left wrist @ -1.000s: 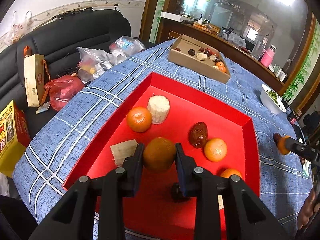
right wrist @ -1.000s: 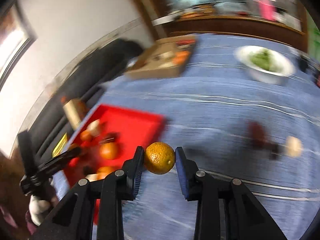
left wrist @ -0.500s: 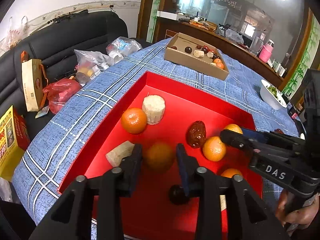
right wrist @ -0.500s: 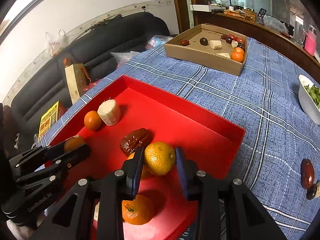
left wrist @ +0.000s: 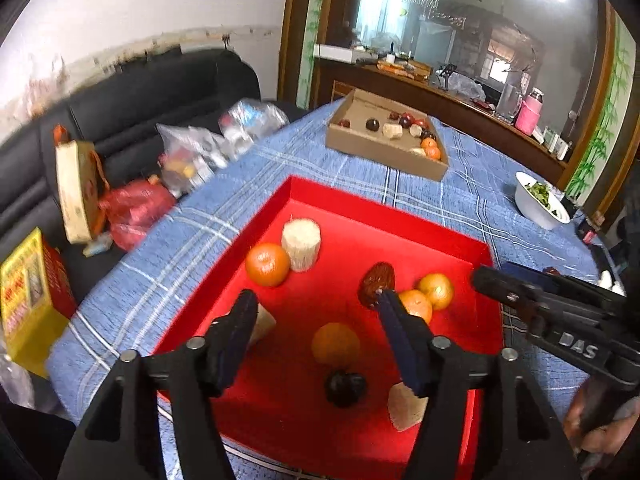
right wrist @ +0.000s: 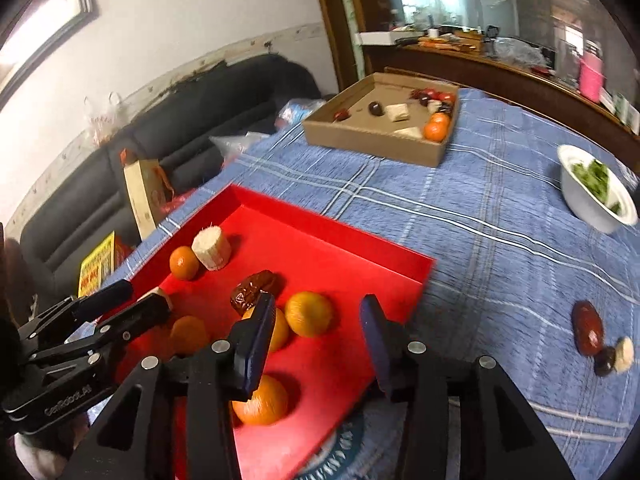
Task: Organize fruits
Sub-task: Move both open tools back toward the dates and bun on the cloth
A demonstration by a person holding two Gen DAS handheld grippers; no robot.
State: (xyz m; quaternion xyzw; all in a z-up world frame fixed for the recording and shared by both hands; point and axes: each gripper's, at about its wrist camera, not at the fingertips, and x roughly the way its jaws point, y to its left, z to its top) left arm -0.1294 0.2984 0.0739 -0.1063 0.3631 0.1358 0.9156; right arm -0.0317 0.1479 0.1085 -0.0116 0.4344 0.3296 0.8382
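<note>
Fruit lies loose in the red tray point(left wrist: 332, 196) while both grippers hang over it with nothing held.

The left gripper point(left wrist: 314, 304) has its jaws spread wide above a dull orange point(left wrist: 335, 343) that rests on the tray floor, touched by neither pad. The right gripper point(right wrist: 318, 312) is likewise spread, and a yellow-orange citrus point(right wrist: 309, 314) sits on the tray just ahead of its left finger, beside a dried date point(right wrist: 254, 292). More oranges, a pale cylindrical chunk point(left wrist: 301, 243) and a dark round fruit point(left wrist: 345, 387) are scattered in the same tray. Farther back on the blue plaid tablecloth point(right wrist: 472, 208) stands a cardboard box point(right wrist: 376, 142) with other fruit in it, and another date point(right wrist: 587, 327) lies on the cloth, well apart from the tray.
</note>
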